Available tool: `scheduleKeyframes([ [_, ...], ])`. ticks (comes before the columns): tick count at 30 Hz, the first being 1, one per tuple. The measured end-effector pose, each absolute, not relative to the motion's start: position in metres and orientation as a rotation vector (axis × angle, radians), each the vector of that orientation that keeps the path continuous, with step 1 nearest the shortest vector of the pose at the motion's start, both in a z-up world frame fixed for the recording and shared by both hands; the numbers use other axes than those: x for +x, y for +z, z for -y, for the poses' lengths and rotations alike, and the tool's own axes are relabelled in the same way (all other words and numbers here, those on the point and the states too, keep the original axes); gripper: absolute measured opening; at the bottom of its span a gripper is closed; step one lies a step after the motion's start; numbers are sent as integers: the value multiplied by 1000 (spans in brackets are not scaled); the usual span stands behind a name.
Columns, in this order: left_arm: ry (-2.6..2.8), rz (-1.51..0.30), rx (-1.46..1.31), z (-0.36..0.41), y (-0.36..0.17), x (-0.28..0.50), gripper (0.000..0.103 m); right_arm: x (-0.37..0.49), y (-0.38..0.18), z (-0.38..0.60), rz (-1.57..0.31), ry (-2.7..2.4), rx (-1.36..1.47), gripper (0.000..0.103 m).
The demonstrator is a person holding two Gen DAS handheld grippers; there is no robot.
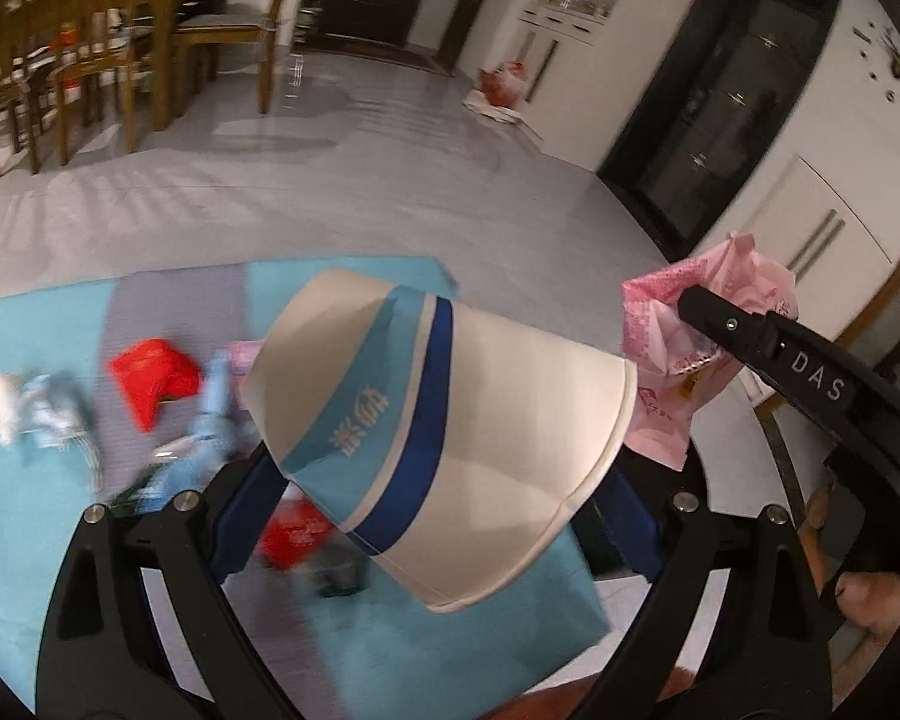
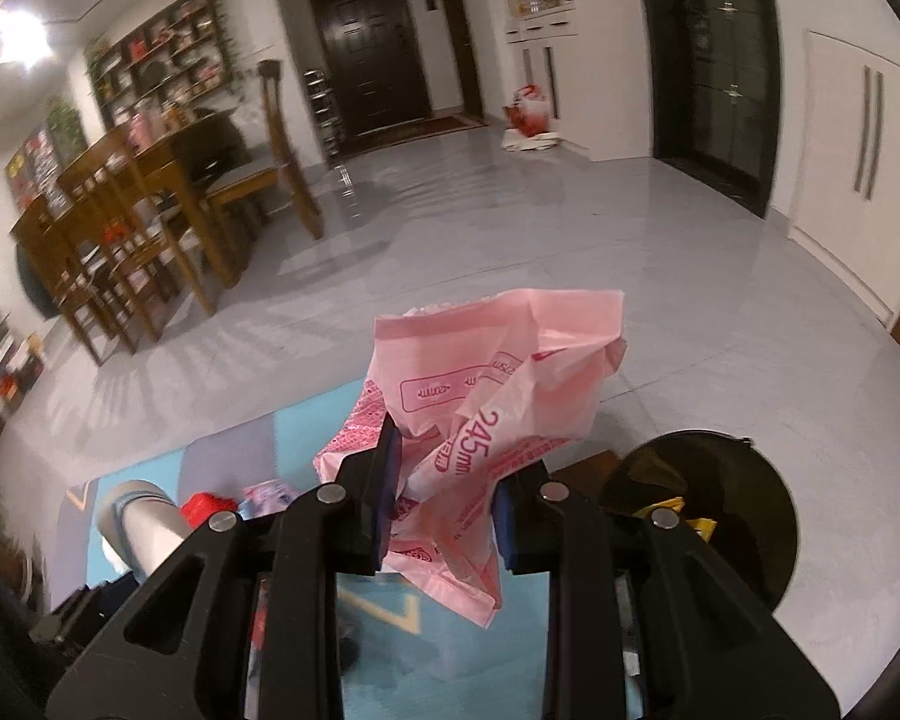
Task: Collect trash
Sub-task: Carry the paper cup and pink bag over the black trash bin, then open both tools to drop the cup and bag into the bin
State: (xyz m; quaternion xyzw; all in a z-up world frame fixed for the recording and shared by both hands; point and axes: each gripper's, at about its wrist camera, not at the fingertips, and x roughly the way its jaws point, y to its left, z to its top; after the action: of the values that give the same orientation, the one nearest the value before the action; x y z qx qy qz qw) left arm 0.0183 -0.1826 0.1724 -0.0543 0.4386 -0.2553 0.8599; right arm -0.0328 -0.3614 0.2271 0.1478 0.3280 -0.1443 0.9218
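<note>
Trash is in both my grippers. My right gripper (image 2: 444, 516) pinches a crumpled pink plastic bag (image 2: 498, 396) between its blue pads and holds it up above the floor. My left gripper (image 1: 432, 510) squeezes a squashed white paper cup (image 1: 444, 426) with blue stripes. Below it, more scraps lie on a blue and grey mat (image 1: 48, 324): a red wrapper (image 1: 153, 375) and some blurry light blue bits. Near my right gripper stands a round black bin (image 2: 744, 498).
</note>
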Motion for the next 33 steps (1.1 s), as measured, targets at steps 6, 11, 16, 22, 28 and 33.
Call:
scheduleKeyframes([
  [6,-626,-931,0,249,166,11,93,-46,226,404,-666,-398,355,28],
  [11,-693,-963,59,297,154,7,93,-62,225,440,-663,-487,411,28],
  [16,-749,-986,130,340,142,-3,93,-80,217,475,-679,-586,457,28],
  [22,-790,-993,226,384,127,-10,93,-98,202,507,-711,-662,530,29],
  [28,-802,-1038,287,411,108,-12,93,-111,182,531,-763,-712,603,29],
  [33,-795,-1058,334,429,91,-14,93,-116,174,535,-794,-730,625,29],
])
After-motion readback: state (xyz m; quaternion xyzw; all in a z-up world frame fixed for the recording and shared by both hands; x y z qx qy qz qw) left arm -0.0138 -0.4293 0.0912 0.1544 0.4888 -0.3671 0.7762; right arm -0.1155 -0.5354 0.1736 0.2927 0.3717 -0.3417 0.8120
